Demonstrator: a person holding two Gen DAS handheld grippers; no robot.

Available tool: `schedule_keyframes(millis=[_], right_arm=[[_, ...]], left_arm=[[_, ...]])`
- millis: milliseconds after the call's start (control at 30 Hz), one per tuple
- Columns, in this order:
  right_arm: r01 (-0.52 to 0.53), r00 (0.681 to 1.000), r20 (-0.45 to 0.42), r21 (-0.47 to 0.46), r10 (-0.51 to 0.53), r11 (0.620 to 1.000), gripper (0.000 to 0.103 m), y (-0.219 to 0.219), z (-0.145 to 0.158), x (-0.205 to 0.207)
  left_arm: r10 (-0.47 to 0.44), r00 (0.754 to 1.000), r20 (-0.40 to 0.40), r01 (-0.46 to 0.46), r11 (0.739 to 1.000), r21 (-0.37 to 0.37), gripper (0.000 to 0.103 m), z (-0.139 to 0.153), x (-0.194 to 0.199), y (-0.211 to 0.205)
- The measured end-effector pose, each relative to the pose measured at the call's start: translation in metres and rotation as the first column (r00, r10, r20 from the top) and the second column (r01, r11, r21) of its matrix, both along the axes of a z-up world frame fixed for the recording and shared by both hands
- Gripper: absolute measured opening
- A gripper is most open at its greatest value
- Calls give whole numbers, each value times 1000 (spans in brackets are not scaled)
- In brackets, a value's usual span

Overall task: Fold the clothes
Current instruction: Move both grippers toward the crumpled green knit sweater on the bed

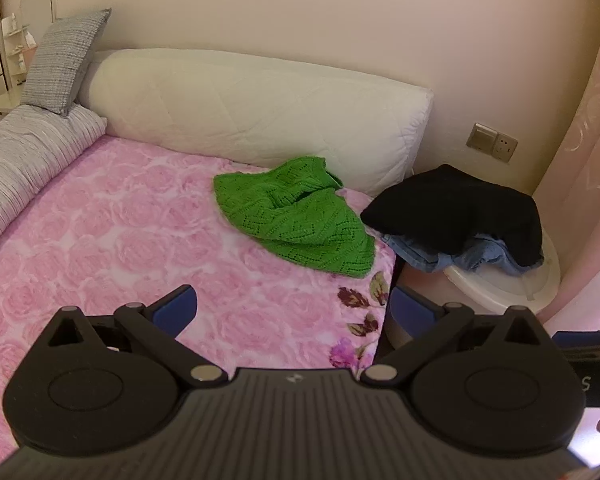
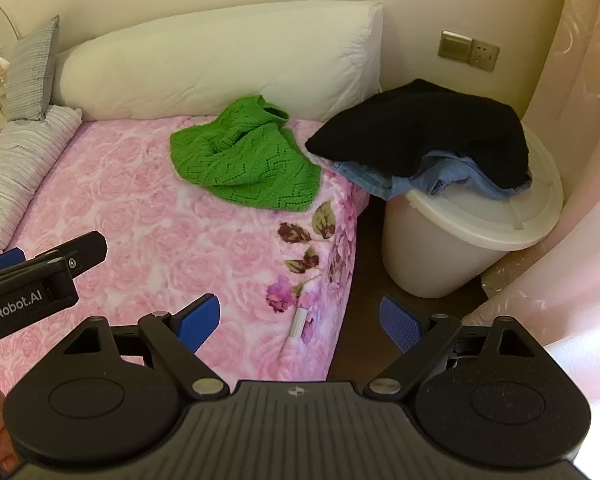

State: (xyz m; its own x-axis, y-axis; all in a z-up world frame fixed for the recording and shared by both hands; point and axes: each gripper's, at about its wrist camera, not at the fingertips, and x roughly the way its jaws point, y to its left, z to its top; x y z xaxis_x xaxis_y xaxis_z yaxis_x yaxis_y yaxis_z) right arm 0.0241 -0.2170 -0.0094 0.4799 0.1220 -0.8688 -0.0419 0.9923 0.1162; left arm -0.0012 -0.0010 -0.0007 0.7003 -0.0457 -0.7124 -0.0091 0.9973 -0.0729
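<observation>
A white bin (image 2: 452, 248) beside the bed carries on its closed lid a black garment (image 2: 424, 128) over blue jeans (image 2: 384, 180). The green knit sweater (image 2: 240, 160) lies crumpled on the pink floral bedsheet (image 2: 140, 208), near the white bolster (image 2: 220, 60). Left gripper (image 1: 292, 312) and right gripper (image 2: 300, 320) are both wide open and hold nothing.

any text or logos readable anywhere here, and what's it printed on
"enRobot.AI": white print on the side of the left gripper, cut off at the frame edge, seen from the right wrist.
"S": one white letter on the right gripper's body at the left wrist view's right edge.
Small emblem on each gripper housing: not readable.
</observation>
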Motion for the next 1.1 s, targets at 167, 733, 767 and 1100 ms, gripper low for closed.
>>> schedule_keyframes(millis=[167, 733, 767, 1100], right_arm=[[-7, 1000, -2, 13, 7, 1000, 90, 4, 1, -3], [-13, 1000, 0, -21, 13, 1000, 90, 13, 3, -10], [-13, 1000, -2, -24, 13, 1000, 90, 14, 3, -9], [-37, 999, 0, -42, 37, 998, 90, 22, 6, 8]], left_arm=[[-4, 1000, -5, 4, 1000, 13, 102, -3, -5, -4], [1, 1000, -25, -2, 999, -36, 102, -6, 0, 24], [3, 1000, -30, -4, 999, -43, 102, -7, 0, 25], [32, 998, -62, -36, 997, -72, 102, -15, 7, 32]])
